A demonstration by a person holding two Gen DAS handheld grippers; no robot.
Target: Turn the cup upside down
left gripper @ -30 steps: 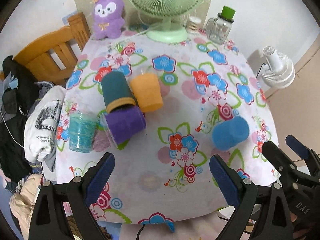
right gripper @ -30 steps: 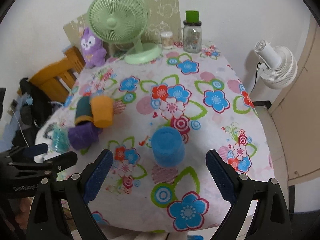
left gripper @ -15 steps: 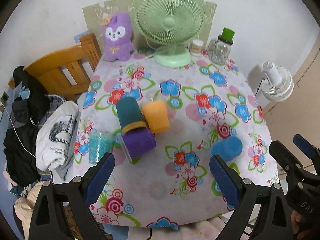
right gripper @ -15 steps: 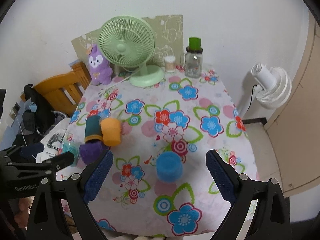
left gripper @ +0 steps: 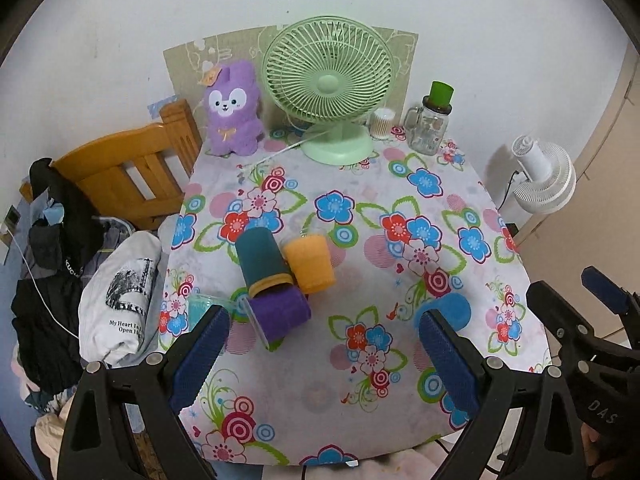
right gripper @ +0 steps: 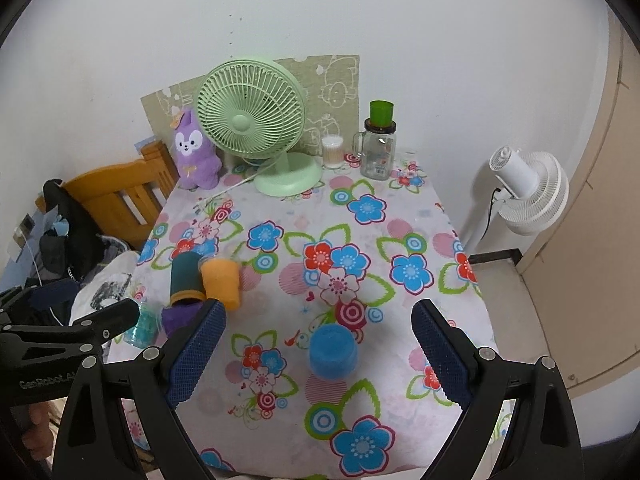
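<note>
The table (right gripper: 404, 236), under a flowered cloth, carried a green fan (right gripper: 256, 120) at its far edge. Nearer the front, the blue cup (right gripper: 333, 350) stood mouth-down on the cloth, apart from the other cups. The right tongs (right gripper: 316, 356) hung above the near edge, jaws wide apart, the cup between them untouched. The left tongs (left gripper: 324, 360) gaped likewise, empty, the cup (left gripper: 448, 312) just behind their right finger.

bare flowered desk cloth (right gripper: 404, 236) open around lone blue plastic cup (right gripper: 333, 351). left side crowded: teal cup (left gripper: 262, 258), orange cup (left gripper: 310, 258), purple cup (left gripper: 280, 314) touching in cluster. green table fan (right gripper: 256, 124), glass jar (right gripper: 378, 148) line far edge.
</note>
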